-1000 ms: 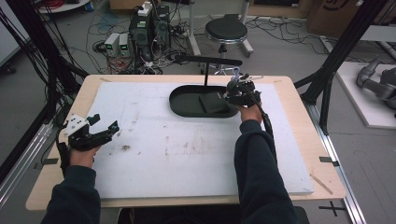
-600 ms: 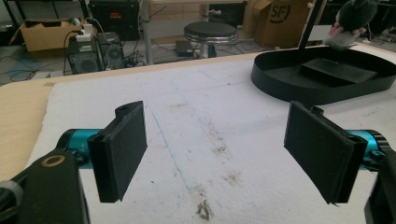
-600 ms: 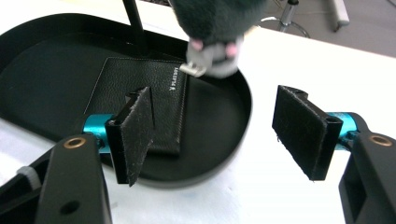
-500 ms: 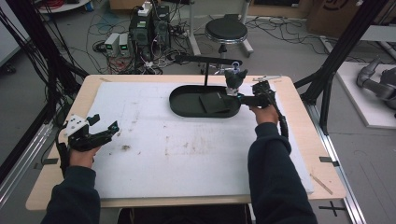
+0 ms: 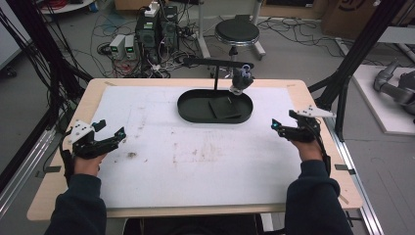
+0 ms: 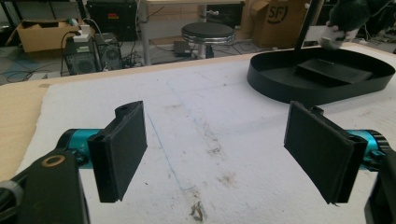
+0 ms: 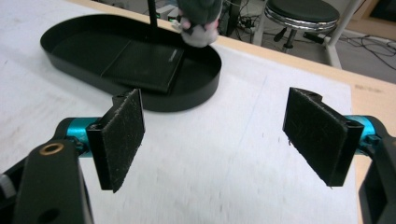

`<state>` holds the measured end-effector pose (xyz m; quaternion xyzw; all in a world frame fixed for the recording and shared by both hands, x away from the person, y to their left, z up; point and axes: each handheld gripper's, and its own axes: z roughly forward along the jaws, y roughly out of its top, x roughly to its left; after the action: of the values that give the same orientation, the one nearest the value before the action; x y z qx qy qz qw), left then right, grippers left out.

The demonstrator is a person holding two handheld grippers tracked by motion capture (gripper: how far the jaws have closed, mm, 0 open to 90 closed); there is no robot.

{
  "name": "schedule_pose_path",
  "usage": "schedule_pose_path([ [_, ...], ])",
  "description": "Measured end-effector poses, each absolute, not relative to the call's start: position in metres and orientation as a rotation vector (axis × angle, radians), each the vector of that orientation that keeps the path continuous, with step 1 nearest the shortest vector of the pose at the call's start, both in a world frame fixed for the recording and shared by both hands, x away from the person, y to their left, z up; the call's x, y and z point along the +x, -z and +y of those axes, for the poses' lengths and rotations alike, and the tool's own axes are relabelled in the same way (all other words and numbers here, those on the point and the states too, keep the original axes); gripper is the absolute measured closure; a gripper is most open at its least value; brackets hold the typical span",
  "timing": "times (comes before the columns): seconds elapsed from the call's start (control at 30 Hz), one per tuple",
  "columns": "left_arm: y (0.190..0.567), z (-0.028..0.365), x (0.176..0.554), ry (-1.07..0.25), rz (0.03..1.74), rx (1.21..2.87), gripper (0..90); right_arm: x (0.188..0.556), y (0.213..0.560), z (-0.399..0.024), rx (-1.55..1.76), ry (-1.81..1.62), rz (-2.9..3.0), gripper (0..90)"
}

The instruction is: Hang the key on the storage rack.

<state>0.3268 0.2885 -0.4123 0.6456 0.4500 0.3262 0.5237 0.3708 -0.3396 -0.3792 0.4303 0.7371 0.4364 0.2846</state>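
**Parking both tools wide of the tray**

The right tool (image 5: 283,120) sits near the right edge of the worktop (image 5: 63,196). Its jaws have just been opening and now stand far apart, with nothing between the pads (image 7: 123,137). The left tool (image 5: 111,128) sits low over the left side of the white mat (image 5: 195,166), also spread wide and empty.

The small stuffed toy (image 5: 242,78) hangs from the end of a black stand arm (image 5: 210,62). It dangles over the right end of the oval black tray (image 5: 188,110), above a flat dark pad (image 5: 222,107) lying inside. Neither tool touches it.

The hanging looks done, so the step in hand is probably just settling the hands. To do that well, keep both tools low, level and well away from the stand. A bump to the arm could swing the toy off.

There is plenty of open mat between the two hands and in front of the tray. The tight spot is on the right, where the tool and its cable lie close to the worktop's edge and a black frame post (image 5: 342,98) stands just beyond.
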Motion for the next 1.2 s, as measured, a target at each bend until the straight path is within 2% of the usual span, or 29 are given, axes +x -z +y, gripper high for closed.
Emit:
schedule_pose_path([
  [0.13, 0.413, 0.286, 0.328, -0.782, 1.069, 1.555, 21.0, 0.354, 0.395, -0.345, 1.133, -1.17, 1.965, 21.0],
  [0.33, 0.411, 0.284, 0.327, -0.78, 1.059, 1.546, 21.0, 0.339, 0.399, -0.341, 1.071, -1.143, 1.966, 20.9],
  [1.2, 0.41, 0.282, 0.323, -0.776, 1.043, 1.557, 21.0, 0.335, 0.402, -0.342, 1.099, -1.128, 1.962, 21.0],
])
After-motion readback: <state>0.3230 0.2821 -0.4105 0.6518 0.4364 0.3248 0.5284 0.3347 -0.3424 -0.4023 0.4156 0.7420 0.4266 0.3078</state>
